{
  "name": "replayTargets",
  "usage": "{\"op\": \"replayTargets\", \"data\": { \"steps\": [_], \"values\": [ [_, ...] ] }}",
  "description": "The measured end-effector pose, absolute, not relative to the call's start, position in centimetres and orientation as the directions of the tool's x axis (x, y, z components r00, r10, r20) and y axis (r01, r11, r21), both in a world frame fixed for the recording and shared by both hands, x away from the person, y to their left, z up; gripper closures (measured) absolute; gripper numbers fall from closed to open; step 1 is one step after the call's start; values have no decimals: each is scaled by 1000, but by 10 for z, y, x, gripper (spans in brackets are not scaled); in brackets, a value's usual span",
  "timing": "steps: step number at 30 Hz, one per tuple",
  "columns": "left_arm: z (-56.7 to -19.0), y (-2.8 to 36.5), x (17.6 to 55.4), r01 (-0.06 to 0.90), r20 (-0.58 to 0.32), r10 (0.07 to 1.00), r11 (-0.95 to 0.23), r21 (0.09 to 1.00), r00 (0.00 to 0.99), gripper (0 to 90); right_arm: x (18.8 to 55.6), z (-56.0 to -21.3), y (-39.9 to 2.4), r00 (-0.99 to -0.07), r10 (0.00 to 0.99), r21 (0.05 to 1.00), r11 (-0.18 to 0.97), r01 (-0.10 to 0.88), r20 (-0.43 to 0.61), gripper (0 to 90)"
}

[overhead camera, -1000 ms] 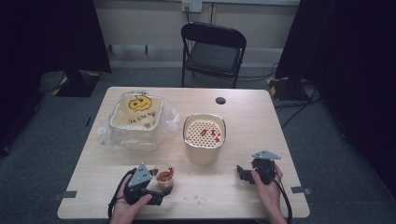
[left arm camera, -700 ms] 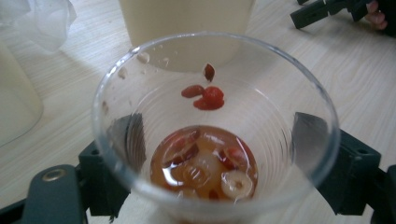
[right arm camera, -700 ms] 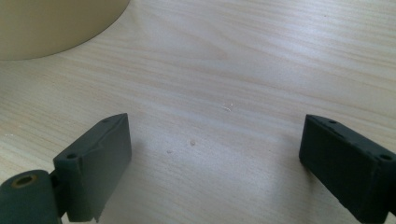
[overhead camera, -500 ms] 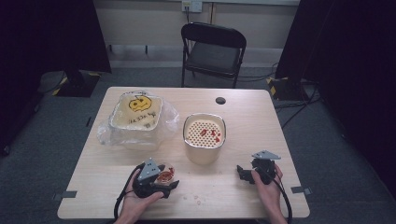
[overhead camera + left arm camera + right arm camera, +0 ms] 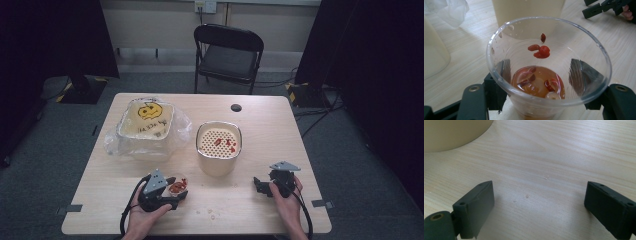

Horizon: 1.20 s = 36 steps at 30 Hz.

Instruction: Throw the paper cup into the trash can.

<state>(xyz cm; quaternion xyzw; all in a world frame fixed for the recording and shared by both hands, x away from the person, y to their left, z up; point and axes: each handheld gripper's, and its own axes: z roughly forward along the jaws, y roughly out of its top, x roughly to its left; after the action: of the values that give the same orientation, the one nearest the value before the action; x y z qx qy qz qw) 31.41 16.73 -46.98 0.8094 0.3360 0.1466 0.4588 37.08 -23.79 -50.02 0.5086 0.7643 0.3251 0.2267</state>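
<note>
My left gripper (image 5: pixel 176 194) rests near the table's front edge, shut on a clear plastic cup (image 5: pixel 178 186). In the left gripper view the cup (image 5: pixel 584 50) sits between the two black jaws of the left gripper (image 5: pixel 541 72). It holds a little brownish liquid with red berries (image 5: pixel 539 82), and a few berries stick to its far wall. My right gripper (image 5: pixel 261 185) lies at the front right, open, with bare table between the jaws of the right gripper (image 5: pixel 539 200).
A beige pot (image 5: pixel 218 147) with a perforated insert and a few red berries stands mid-table, just beyond the cup (image 5: pixel 526 7). A lidded tub with a smiley face (image 5: pixel 146 120) sits in a clear plastic bag (image 5: pixel 115 145) at the back left. Crumbs (image 5: pixel 212 214) lie near the front edge.
The left gripper has shifted and turned slightly with the cup in it. The right gripper has stayed where it was.
</note>
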Motion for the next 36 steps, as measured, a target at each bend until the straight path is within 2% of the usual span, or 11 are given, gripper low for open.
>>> {"op": "replayTargets", "data": {
  "steps": [12,19,30,36],
  "values": [
    [-444,169,317,384,-78,665,-328,863,743,349,371,-500,-238,-380,925,727,271,630,-16,86],
    [-406,168,327,334,-80,661,-268,904,746,350,371,-500,-238,-380,925,727,271,630,-16,86],
    [-363,162,349,287,-23,664,-291,912,747,350,371,-500,-238,-380,925,727,271,630,-15,86],
    [-343,148,368,246,49,690,-323,914,722,355,371,-500,-238,-380,925,728,271,630,-16,86]
  ]
}}
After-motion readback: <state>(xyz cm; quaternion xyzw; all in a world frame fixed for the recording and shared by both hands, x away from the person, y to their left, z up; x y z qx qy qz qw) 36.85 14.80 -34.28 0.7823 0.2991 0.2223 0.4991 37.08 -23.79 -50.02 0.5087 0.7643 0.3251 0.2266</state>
